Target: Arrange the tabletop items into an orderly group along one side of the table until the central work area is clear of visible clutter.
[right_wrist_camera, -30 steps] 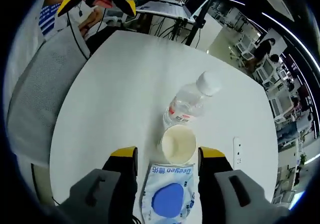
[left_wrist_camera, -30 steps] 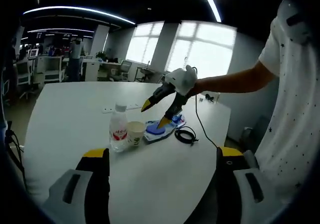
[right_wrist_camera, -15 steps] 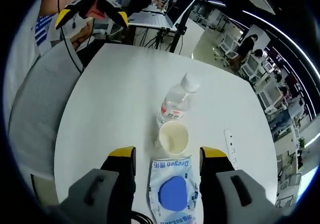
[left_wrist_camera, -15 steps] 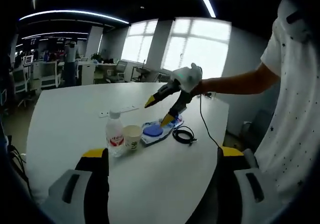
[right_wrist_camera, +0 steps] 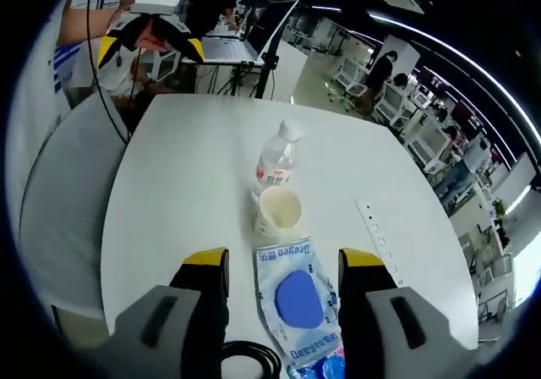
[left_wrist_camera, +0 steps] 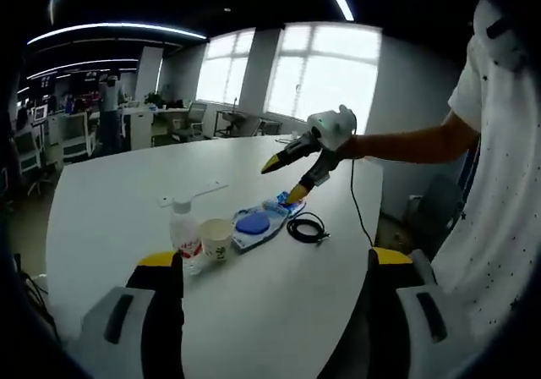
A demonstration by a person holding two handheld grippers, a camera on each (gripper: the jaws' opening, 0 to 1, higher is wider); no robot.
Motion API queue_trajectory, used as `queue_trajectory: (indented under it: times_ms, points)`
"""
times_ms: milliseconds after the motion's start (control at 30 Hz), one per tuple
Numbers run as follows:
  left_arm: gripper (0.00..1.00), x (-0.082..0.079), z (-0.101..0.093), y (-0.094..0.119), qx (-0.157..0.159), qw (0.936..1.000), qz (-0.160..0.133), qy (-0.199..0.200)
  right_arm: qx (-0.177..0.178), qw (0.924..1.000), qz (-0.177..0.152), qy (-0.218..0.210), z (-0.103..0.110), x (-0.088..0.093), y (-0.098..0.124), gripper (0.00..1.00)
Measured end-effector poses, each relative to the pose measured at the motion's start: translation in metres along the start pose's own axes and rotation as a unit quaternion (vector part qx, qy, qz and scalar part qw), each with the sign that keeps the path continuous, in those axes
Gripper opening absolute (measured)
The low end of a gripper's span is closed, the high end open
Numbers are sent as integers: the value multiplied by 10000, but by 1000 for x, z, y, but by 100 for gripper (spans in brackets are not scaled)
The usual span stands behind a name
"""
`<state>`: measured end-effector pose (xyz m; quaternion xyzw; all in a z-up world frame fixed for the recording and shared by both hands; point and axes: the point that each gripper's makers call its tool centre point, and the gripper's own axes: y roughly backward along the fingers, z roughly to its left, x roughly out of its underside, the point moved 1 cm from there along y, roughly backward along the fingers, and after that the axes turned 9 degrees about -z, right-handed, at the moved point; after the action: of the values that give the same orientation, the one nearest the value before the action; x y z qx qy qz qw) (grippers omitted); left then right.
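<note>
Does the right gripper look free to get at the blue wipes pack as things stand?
Probably yes. The right gripper is open and empty, and the blue wipes pack lies flat between its jaws with nothing on top. The paper cup stands just beyond it, out of the way.

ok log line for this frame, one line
left tool open, idle | right tool open over blue pack | cup, bottle grouped

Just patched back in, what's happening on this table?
A person holds a gripper in each hand over a white table. The right gripper hangs open above the wipes pack, gripping nothing. Water bottle, paper cup and pack sit in a row, black cable beside them. The left gripper hangs back, open.
</note>
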<state>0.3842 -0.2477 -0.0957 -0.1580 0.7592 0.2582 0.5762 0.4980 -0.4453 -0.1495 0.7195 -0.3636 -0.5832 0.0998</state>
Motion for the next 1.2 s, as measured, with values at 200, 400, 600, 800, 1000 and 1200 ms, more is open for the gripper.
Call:
queue_trajectory:
  times_ms: [200, 400, 600, 800, 1000, 1200]
  points:
    - [94, -6, -7, -8, 55, 9999, 48, -105, 318, 9992, -72, -212, -1, 11, 28, 51]
    - [94, -10, -9, -13, 75, 9997, 100, -208, 670, 9962, -155, -539, 1, 24, 59, 51]
    - [94, -13, -16, -17, 88, 9994, 153, -286, 919, 9929, -168, -739, 6, 39, 90, 52]
    - [95, -11, -28, -25, 76, 9992, 171, -340, 1171, 9874, -292, -1023, 14, 49, 118, 52]
    - [95, -7, -32, -34, -12, 9991, 183, -383, 1437, 9796, -429, -1339, 22, 62, 145, 54]
    - [96, 0, -36, -43, -118, 9994, 146, -307, 1650, 9690, -509, -1767, 33, 85, 173, 55]
